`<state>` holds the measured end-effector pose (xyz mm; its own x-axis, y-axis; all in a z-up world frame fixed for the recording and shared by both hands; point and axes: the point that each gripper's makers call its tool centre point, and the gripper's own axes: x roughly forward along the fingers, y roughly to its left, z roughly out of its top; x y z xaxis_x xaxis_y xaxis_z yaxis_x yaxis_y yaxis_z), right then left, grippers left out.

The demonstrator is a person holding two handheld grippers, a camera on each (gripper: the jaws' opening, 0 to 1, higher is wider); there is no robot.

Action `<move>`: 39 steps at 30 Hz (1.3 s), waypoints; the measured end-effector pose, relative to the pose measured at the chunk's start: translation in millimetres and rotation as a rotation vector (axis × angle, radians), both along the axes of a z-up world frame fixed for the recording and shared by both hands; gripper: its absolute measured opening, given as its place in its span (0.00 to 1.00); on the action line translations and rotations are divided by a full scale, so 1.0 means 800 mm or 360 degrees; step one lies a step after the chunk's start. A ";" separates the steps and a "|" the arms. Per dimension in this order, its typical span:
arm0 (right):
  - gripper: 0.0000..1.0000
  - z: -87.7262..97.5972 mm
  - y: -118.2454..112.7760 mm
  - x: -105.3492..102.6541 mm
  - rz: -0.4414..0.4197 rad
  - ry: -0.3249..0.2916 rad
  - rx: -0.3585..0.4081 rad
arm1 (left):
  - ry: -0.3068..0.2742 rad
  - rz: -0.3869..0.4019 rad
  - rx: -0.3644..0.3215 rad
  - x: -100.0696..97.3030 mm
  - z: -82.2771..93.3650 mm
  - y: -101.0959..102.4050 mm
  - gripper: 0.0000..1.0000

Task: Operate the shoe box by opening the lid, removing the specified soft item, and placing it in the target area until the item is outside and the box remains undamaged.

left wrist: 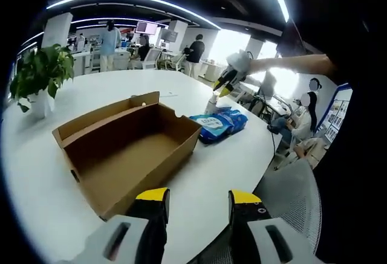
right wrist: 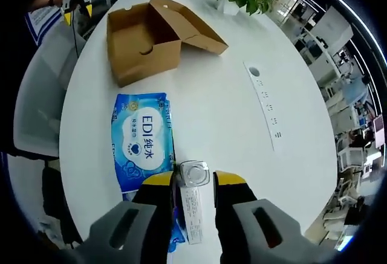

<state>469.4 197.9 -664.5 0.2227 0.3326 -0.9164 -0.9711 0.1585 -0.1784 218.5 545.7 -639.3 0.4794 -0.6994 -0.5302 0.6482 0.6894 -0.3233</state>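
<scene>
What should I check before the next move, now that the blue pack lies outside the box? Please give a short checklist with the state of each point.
1. Shoe box lid open: ok.
2. Box looks undamaged: ok in both views, but the far side is hidden.
3. Blue pack out of the box, lying on the white table: ok.
4. Box inside has nothing left in it: ok in the left gripper view.
5. Right gripper free of the pack: cannot tell; a small bottle stands between its jaws.
6. Left gripper open, holding nothing: ok.
</scene>
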 end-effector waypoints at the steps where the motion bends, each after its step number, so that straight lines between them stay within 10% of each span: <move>1: 0.22 0.003 -0.001 0.000 -0.0009 -0.0010 0.0004 | -0.0001 0.0010 -0.0011 0.000 0.001 0.001 0.39; 8: 0.22 0.028 -0.001 -0.003 -0.0116 -0.0050 0.0111 | -0.0021 0.0032 -0.0051 -0.003 0.008 0.004 0.39; 21: 0.26 0.067 0.073 -0.030 -0.0417 -0.0039 0.0718 | -0.0057 0.0076 -0.0096 -0.013 0.016 0.010 0.39; 39: 0.29 0.051 0.203 -0.107 -0.0317 0.0076 0.0889 | -0.0077 0.0215 -0.0154 -0.010 0.019 0.040 0.39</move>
